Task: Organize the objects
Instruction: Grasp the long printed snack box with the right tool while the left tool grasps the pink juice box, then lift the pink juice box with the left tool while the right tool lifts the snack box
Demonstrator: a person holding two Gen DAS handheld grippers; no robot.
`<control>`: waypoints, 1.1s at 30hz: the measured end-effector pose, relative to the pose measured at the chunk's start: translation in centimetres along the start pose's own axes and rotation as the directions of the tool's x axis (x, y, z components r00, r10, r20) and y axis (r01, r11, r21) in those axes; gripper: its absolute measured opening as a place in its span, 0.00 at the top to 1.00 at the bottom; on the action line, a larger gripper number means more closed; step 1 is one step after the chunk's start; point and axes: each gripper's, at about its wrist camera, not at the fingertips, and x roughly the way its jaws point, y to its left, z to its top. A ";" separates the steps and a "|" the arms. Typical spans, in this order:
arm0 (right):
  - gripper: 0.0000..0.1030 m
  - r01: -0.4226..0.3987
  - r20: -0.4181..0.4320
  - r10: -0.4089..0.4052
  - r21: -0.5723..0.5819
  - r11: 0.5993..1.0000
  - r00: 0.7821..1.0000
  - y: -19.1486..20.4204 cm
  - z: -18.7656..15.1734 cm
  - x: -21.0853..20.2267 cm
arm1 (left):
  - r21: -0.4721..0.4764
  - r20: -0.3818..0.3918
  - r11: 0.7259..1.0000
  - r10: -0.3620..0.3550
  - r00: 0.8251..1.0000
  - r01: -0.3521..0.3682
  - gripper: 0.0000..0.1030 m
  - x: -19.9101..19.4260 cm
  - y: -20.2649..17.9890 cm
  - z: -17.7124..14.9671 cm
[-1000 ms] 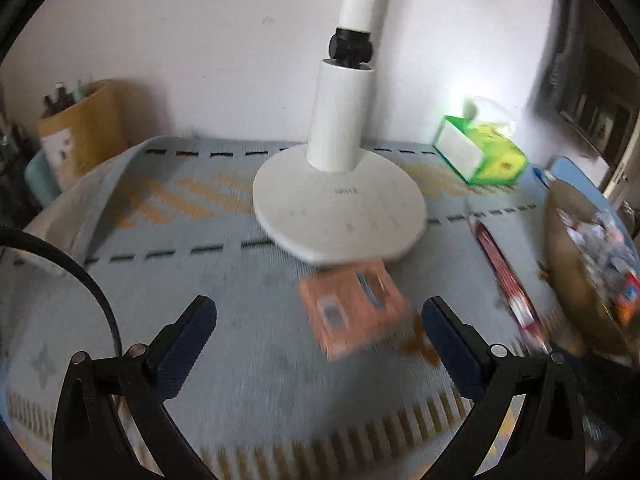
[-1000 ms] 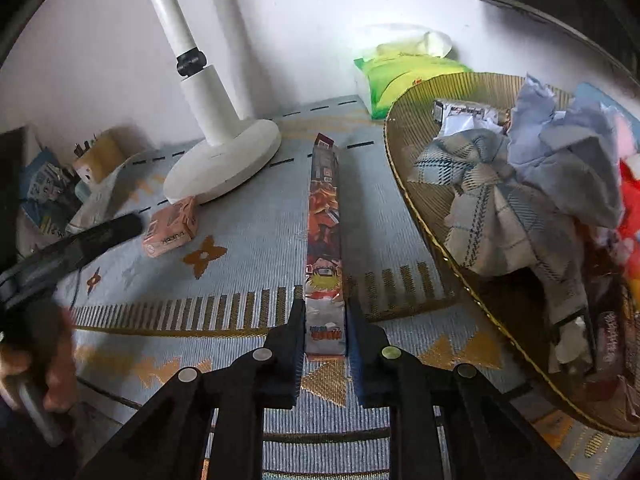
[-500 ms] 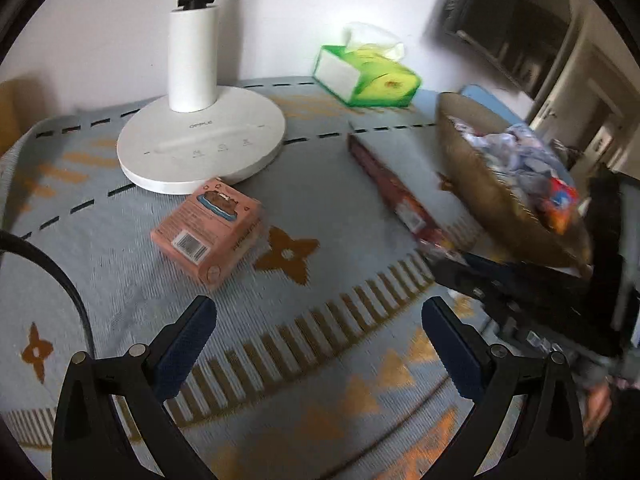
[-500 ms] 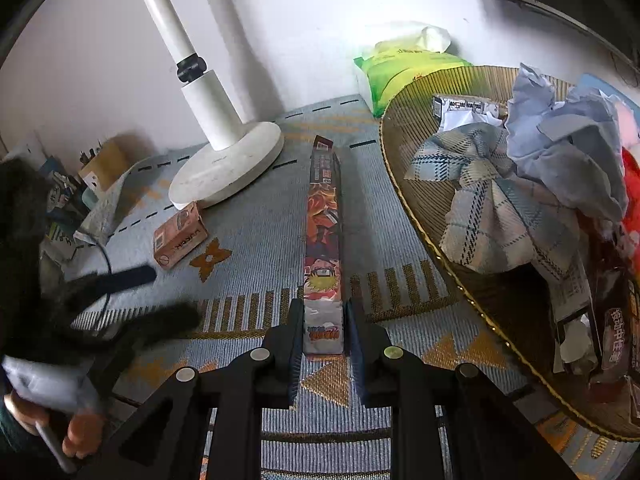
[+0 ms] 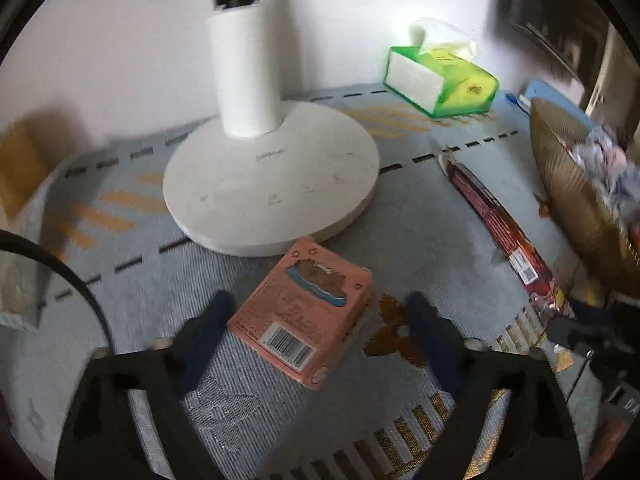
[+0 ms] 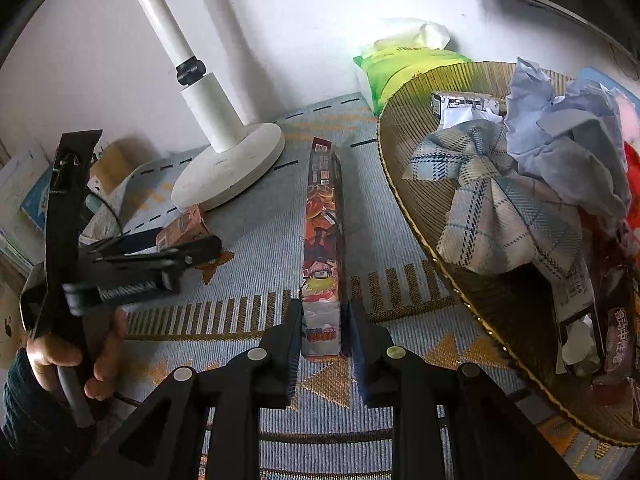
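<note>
I read the job as roughly midway. The woven basket (image 6: 404,184) on my right is already heaped with crumpled cloth and packets, while two items lie out on the patterned mat (image 6: 256,240): the long comic-print box (image 6: 323,236) and the small pink box (image 5: 304,312). I judge both are meant for the basket.

The white lamp base (image 5: 272,184) sits behind the pink box, which touches or slightly overlaps its front edge; I cannot tell which. The green tissue pack (image 5: 440,84) stands by the wall, well apart from either gripper.

My right gripper (image 6: 322,336) is clamped on the near end of the long box, one finger pressed to each side, the box running away from me alongside the basket rim. It appears to rest on the mat, not yet lifted.

My left gripper (image 5: 316,320) is spread wide, with the pink box lying between its fingers (image 5: 208,320), skewed to them, barcode end toward me. The left finger sits just beside the box; the right one stands clear of it. Nothing is grasped there.
</note>
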 end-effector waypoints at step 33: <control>0.28 -0.179 -0.117 0.166 -0.112 0.977 0.979 -0.9 -11.0 -13.3 | -0.260 0.088 0.965 0.008 0.996 0.015 0.61 -11.5 -3.2 -15.2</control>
